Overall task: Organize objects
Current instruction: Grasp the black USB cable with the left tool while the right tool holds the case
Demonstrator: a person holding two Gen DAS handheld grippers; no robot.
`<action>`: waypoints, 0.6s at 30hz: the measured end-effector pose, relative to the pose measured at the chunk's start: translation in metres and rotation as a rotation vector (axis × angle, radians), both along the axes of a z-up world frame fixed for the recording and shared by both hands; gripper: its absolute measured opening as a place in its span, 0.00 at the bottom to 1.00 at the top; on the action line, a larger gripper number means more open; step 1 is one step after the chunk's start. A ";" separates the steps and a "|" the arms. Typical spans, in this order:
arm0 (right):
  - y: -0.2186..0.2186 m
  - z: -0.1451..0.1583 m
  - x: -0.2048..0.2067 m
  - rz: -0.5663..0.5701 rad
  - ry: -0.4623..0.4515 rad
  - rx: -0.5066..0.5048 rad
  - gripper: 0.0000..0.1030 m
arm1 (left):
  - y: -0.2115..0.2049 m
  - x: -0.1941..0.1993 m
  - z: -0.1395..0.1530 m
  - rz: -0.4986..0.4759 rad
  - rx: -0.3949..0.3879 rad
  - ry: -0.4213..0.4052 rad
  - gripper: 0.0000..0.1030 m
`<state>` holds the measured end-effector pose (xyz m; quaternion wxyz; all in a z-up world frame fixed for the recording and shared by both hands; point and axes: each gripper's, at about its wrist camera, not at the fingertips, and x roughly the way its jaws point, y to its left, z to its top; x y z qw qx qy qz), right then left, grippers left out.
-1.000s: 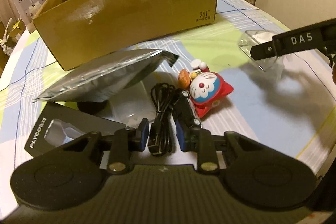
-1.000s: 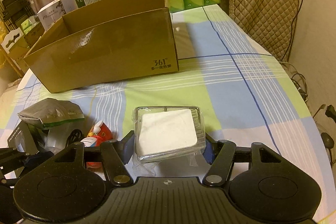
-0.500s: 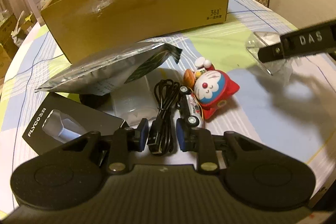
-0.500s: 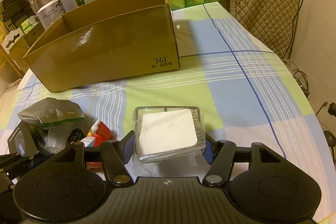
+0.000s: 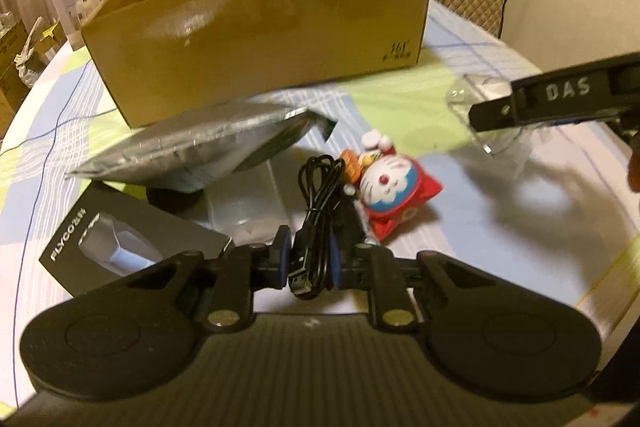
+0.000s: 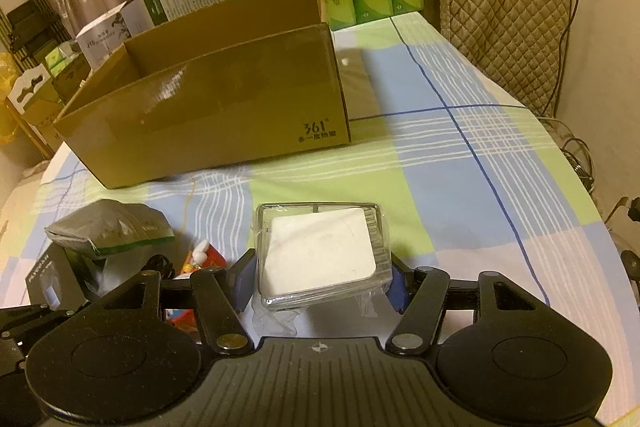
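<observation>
Meanwhile, at the far left of the table (image 6: 460,163) a black FLYCO box (image 5: 132,247) is lying flat, with a silver foil pouch (image 5: 192,151) sagging over the things behind it. Just right of these, the left gripper (image 5: 307,261) is pinching a bundled black cable (image 5: 316,203): its jaws have just been closing, and the blue pads are now pressing the plug end from both sides, probably so the whole coil comes up as one piece. Beside the cable a red cat figurine (image 5: 394,193) is lying on its back, touching a small toy car that is mostly hidden.

Behind them all, the open cardboard box (image 6: 208,107) is standing with its long side toward both hands, apparently the place where the loose things belong; from here it looks unfilled, though its floor is hidden.

Farther right, the right gripper (image 6: 320,279) is holding a clear plastic case (image 6: 320,255) with a white card inside, jaws clamped on its two sides and the case kept roughly level, likely so it can travel to the box without slipping.
</observation>
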<state>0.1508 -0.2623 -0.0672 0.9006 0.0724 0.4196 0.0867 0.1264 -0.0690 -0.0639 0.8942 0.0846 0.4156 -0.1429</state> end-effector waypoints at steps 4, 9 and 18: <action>0.001 0.004 -0.001 -0.003 -0.010 0.004 0.58 | 0.002 -0.002 0.009 -0.001 -0.032 -0.002 0.16; 0.003 0.010 -0.004 -0.005 -0.028 0.009 0.58 | 0.006 -0.010 0.022 0.005 -0.075 0.000 0.16; 0.010 0.027 -0.011 -0.001 -0.073 0.027 0.58 | 0.009 -0.021 0.056 -0.010 -0.116 -0.046 0.15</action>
